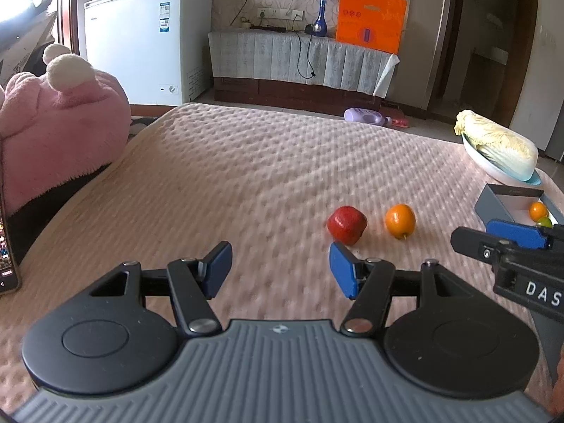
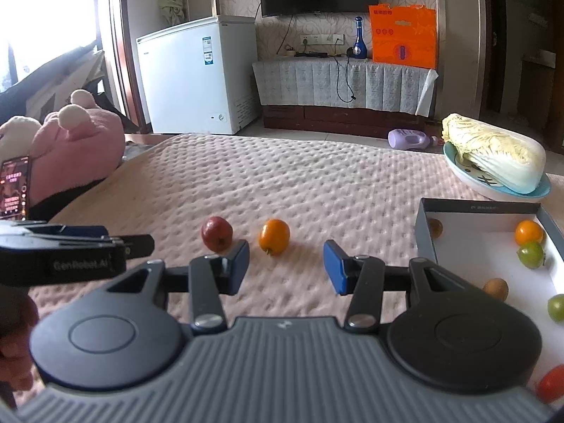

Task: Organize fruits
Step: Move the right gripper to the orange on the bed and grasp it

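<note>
Two fruits are left out on the pink bedspread (image 2: 282, 183), a red apple (image 2: 216, 233) and an orange (image 2: 274, 236) side by side near its middle, while the grey box (image 2: 479, 208) at its right edge already holds several. Both the right gripper (image 2: 286, 267) and left gripper (image 1: 280, 270) hang part-open and empty. I'd judge the orange is next: right gripper forward, straddle, close.
</note>
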A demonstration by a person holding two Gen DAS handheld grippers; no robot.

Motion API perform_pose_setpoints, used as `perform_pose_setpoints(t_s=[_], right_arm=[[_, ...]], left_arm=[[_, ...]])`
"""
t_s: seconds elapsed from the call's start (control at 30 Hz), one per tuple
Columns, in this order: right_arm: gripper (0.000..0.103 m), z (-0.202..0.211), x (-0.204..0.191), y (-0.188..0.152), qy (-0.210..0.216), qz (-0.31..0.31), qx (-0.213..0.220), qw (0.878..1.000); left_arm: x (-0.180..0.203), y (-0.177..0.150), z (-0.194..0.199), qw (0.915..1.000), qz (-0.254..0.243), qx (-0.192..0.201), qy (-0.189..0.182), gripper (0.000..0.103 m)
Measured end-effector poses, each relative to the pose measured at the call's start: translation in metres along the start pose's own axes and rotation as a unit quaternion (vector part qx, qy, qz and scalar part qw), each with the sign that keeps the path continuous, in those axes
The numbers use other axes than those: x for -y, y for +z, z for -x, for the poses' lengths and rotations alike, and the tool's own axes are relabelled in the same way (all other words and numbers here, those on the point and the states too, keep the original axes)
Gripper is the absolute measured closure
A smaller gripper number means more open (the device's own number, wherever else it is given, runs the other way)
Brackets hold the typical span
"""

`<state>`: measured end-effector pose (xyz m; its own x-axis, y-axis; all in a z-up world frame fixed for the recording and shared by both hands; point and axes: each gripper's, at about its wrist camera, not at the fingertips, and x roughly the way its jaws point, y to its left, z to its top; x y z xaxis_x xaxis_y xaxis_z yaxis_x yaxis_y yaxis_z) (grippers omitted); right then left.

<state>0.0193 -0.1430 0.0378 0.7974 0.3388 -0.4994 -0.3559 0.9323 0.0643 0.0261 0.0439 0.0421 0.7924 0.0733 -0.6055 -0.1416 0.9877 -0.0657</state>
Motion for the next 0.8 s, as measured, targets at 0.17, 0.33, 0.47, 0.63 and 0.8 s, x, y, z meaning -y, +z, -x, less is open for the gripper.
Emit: perform_pose_setpoints(t_s=[0.17,0.33,0.47,0.63,0.8], right_arm=[[0.054,-0.006,0.001,0.002,0.000,-0.002,-0.002,1.000],[0.054,-0.018,0.002,0.002,-0.007,-0.004,-0.012,1.000],[0.054,-0.025,0.001,0.004,-0.004,-0.012,-0.012,1.000],[0.054,-0.041,-0.003,0.005,-0.006,-0.010,-0.023,1.000],[0.054,-0.058,-0.006,0.004,-0.007,-0.011,-0.032,0.999]], left_arm=[[0.000,0.000,-0.002,1.0000,0.000,-0.001,0.002,0.036],[-0.006,0.000,-0.002,1.0000,0.006,0.000,0.003,0.036],[-0.007,-0.001,-0.004,1.0000,0.003,-0.003,0.006,0.036],[-0.006,-0.002,-0.006,1.0000,0.001,-0.006,0.005,0.036],[-0.004,-0.003,-0.009,0.9999,-0.002,-0.010,0.006,0.036]])
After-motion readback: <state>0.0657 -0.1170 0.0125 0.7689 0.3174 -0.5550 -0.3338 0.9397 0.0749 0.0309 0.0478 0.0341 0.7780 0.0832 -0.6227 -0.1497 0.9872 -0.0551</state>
